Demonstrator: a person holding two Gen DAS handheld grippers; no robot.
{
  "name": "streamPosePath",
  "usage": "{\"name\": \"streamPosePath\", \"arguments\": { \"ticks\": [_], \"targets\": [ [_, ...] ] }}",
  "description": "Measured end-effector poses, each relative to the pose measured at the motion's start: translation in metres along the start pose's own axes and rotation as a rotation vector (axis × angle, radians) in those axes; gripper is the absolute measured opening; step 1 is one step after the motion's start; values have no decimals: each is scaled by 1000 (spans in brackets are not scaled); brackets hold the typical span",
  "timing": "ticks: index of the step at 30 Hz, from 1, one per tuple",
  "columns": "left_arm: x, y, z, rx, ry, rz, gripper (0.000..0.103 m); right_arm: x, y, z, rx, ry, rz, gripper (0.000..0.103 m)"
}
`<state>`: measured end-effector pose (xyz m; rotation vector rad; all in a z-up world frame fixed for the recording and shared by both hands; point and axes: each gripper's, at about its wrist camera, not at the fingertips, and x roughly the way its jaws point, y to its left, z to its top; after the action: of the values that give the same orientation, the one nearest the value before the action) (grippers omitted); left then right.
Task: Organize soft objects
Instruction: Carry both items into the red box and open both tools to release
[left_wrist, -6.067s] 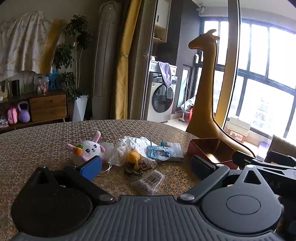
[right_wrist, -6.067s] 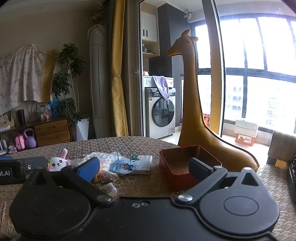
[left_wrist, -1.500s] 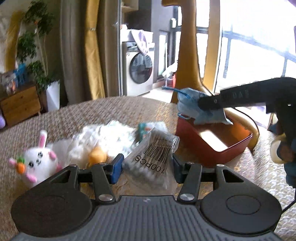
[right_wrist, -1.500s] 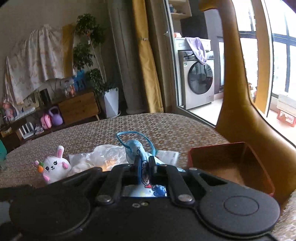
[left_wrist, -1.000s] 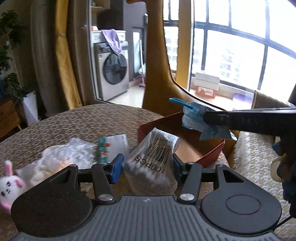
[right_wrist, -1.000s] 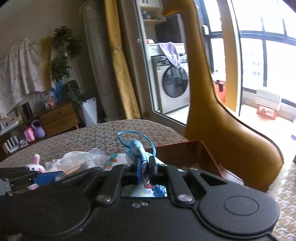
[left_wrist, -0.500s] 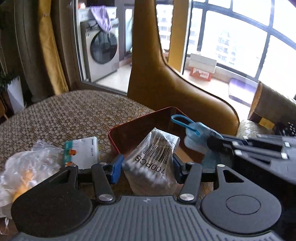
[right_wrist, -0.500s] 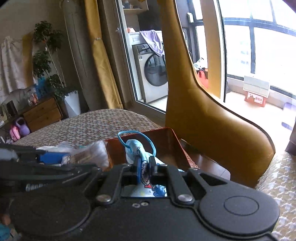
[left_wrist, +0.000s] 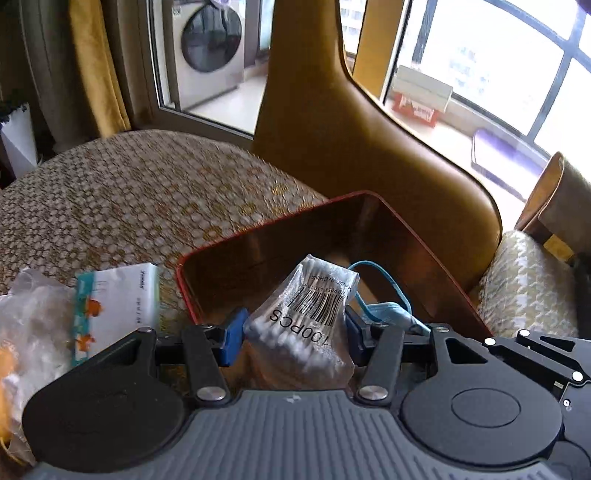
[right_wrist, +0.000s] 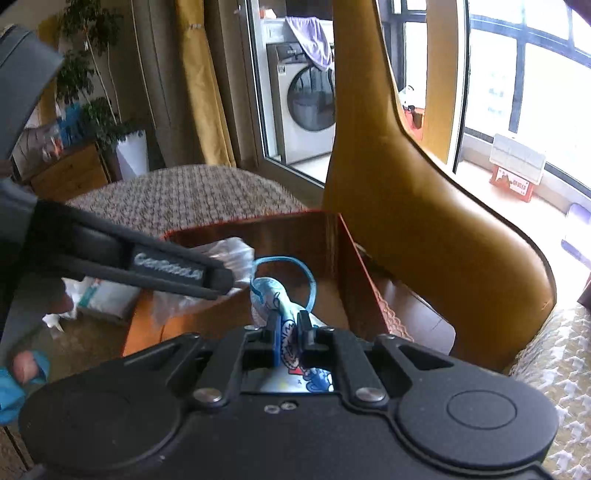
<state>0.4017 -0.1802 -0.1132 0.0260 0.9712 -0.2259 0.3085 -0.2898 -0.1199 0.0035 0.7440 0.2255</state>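
Left gripper (left_wrist: 293, 330): I have it clamped on the cotton swab bag (left_wrist: 303, 321), held over the near part of the red tray (left_wrist: 402, 225) ahead, so it drops inside.
Right gripper (right_wrist: 287, 338): pinched narrow on the blue face mask (right_wrist: 275, 295), also above the tray, its ear loop standing up ahead of the fingers.
Crowding: both loads hang close together; I judge releasing one at a time safer.
Left behind: tissue pack (left_wrist: 118, 299) lies on the table, left of my left tool.

A large golden giraffe figure (left_wrist: 354, 147) stands just beyond the table (left_wrist: 129, 192), on the right. Far behind it, a washing machine (right_wrist: 306, 107) has a purple cloth (right_wrist: 310, 44) draped on top. At far left are a potted plant (right_wrist: 96, 92) and what looks like a wooden dresser (right_wrist: 70, 173).
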Motion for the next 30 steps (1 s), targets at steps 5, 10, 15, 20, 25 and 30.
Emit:
{"name": "streamPosePath", "arguments": {
  "ticks": [5,10,15,20,25,30],
  "targets": [
    [18,-4,1,12,52,8,54,8,2,-2,-8,45,8,12],
    [28,-7,-1,25,80,20,55,7,3,-5,-5,68,28,23],
    [29,-13,-2,55,77,31,66,5,4,-6,-12,80,31,32],
    [22,-14,-2,63,48,25,69,0,5,-5,-14,70,31,38],
    [1,-10,-3,51,6,16,71,-11,5,-3,-2,51,27,41],
    [-29,-7,-7,62,-48,25,71,-25,6,2,15,27,24,42]
  ]
}}
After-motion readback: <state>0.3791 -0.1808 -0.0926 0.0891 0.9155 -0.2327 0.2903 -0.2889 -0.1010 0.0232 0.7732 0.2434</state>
